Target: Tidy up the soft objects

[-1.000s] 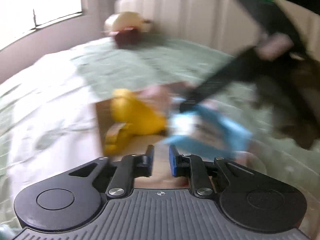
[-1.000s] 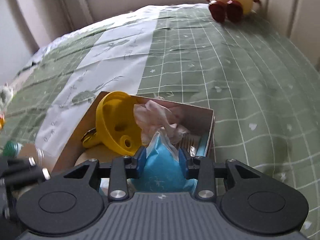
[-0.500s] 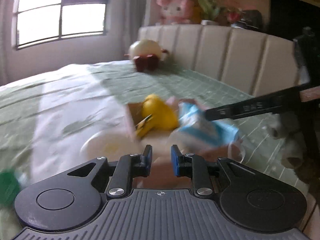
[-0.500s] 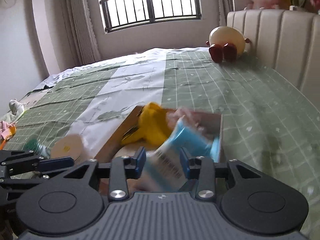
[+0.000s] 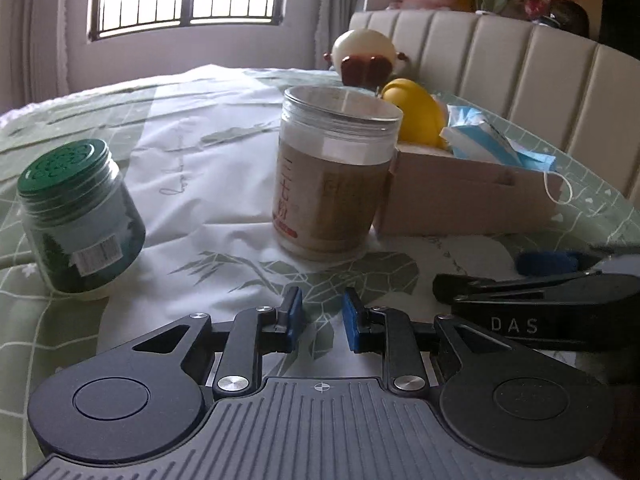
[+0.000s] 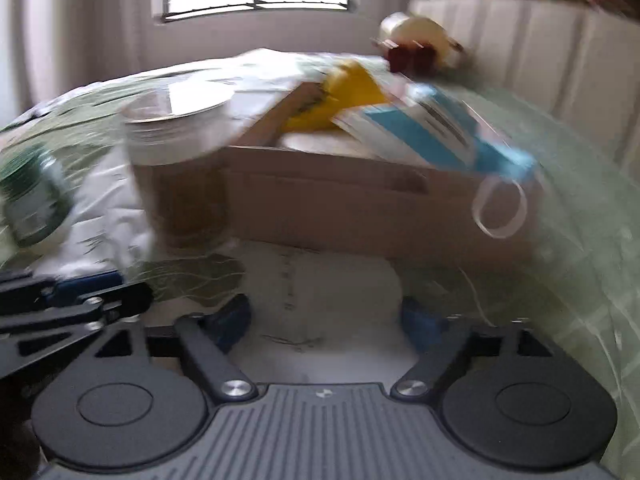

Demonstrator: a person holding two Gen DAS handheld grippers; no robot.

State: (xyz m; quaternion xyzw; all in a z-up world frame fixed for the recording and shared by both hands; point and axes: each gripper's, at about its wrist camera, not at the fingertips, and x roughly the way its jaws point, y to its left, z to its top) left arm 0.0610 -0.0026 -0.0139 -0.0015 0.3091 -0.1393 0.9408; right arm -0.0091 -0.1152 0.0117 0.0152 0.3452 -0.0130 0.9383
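On the bed (image 5: 224, 152) | right gripper (image 6: 324, 320) now wide and empty, pulled back | blue mask pack (image 5: 486, 142), held a second ago, lies in cardboard box (image 5: 460, 196) beside yellow toy (image 5: 416, 118) | left gripper (image 5: 322, 318) narrow, empty | judged: placement done.

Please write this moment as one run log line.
left gripper: empty | right gripper: jaws wide, empty | blue mask pack: in cardboard box
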